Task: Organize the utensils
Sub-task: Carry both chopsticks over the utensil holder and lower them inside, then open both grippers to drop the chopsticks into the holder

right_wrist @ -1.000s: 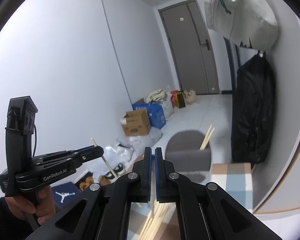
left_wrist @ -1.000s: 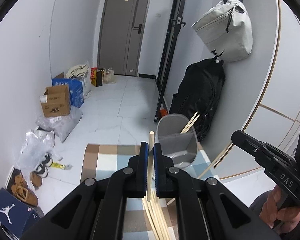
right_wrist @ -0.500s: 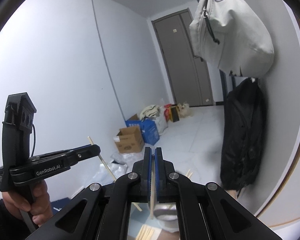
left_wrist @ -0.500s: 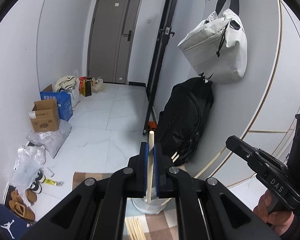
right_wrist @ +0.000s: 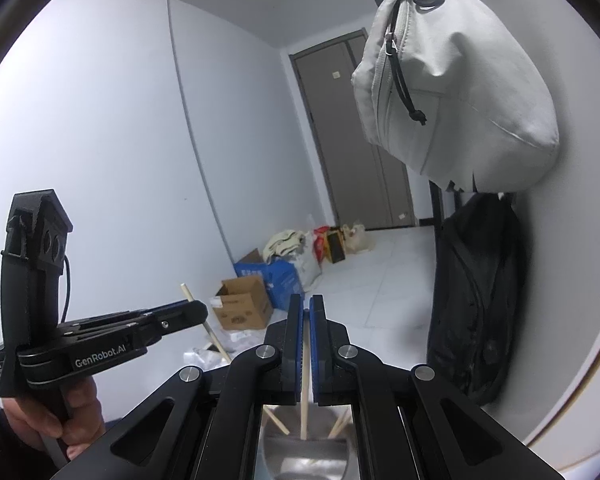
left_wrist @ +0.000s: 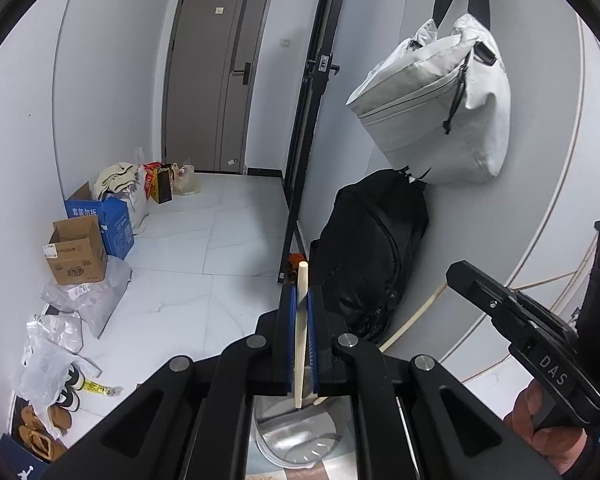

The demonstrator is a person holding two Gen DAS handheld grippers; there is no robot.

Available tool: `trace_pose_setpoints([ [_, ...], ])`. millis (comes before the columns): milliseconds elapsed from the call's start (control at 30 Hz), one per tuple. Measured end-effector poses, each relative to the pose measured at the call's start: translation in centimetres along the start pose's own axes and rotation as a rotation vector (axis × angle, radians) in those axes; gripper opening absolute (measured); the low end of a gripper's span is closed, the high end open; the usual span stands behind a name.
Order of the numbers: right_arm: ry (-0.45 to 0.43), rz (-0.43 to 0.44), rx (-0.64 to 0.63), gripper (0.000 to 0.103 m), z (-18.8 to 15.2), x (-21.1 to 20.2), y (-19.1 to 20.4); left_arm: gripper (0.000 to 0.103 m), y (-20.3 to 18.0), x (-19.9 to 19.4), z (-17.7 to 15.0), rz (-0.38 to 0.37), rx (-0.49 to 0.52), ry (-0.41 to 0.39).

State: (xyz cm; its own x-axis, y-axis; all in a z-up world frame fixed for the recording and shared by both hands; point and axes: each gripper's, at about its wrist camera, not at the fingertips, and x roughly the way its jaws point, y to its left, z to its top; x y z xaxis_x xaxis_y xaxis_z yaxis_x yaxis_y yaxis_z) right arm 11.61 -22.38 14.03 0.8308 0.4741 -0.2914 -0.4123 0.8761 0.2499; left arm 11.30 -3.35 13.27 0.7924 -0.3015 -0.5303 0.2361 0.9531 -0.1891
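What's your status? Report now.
Left tool shut on chopstick. Right tool shut on second chopstick. Both above gray holder. Nothing blocking.

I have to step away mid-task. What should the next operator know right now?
Left gripper: shut on a chopstick, held upright over the grey holder.
Right gripper: shut on a second chopstick, its lower end down by the holder.
Done: a few sticks already lean inside the holder.
Left: drop both held chopsticks in, then check the table for any more, which is out of view now.
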Motion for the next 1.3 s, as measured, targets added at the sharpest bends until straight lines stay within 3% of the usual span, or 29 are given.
trace_pose_setpoints([
  [633, 0.070, -0.013, 0.018, 0.002, -1.9, 4.5, -2.3, 0.002, 1.2, 6.1, -1.5, -0.013, -0.018, 0.092],
  [1300, 0.252, 0.035, 0.120, 0.003, -7.1, 7.7, -4.6, 0.002, 0.8, 8.9, -3.7, -0.130, 0.019, 0.206],
])
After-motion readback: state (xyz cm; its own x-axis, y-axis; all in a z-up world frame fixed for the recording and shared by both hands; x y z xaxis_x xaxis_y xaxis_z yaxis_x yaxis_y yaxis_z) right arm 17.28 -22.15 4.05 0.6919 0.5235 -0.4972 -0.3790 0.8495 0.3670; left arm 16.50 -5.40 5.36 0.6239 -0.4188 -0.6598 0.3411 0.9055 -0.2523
